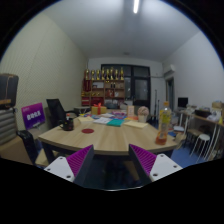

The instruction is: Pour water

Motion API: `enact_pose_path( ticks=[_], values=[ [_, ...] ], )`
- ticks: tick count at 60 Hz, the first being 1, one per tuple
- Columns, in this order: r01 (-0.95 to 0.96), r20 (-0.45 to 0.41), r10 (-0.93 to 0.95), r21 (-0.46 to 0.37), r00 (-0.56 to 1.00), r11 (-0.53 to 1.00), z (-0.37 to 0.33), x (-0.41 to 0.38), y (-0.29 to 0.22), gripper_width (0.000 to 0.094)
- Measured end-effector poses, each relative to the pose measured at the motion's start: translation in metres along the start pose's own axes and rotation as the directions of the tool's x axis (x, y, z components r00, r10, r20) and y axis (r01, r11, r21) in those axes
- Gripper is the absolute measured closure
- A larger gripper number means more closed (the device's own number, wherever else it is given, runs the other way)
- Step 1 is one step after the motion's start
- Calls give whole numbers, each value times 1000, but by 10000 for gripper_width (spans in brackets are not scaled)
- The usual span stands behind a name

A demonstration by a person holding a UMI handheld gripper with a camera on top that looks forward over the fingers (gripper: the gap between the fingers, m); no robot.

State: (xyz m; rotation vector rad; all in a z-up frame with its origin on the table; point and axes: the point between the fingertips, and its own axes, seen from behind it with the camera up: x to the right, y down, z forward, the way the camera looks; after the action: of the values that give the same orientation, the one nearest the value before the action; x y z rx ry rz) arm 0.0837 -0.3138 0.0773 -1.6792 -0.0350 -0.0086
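Observation:
My gripper (111, 160) is open and empty, its purple pads (80, 162) spread wide, held back from the near edge of a round wooden table (110, 138). A clear bottle with yellowish liquid (165, 122) stands on the table's right side, beyond my right finger. A dark mug (68, 124) stands on the left side, beyond my left finger. A small pink coaster (88, 130) lies between the mug and the table's middle. A pale cup (130, 110) stands farther back. Nothing is between the fingers.
Papers and small items (112, 119) lie across the far half of the table. Black chairs stand at the left (55, 108) and a stool at the right (203, 142). A shelf with bottles (105, 88) lines the far wall.

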Motion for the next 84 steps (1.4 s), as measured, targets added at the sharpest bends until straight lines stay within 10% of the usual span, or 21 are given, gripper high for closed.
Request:
enact_pose_path(
  ticks=[45,47,51,68,84],
  values=[
    [21,-323,19,121,946,992,230,272,-15,129],
    [15,-321,28,131,947,991,237,274,-16,153],
    [0,-337,36,107,941,994,248,281,-6,493],
    [162,-339,-124,87,933,983,253,238,-28,581],
    [719,-275,-676,95,684,688,295,34,-171,614]
  ],
)
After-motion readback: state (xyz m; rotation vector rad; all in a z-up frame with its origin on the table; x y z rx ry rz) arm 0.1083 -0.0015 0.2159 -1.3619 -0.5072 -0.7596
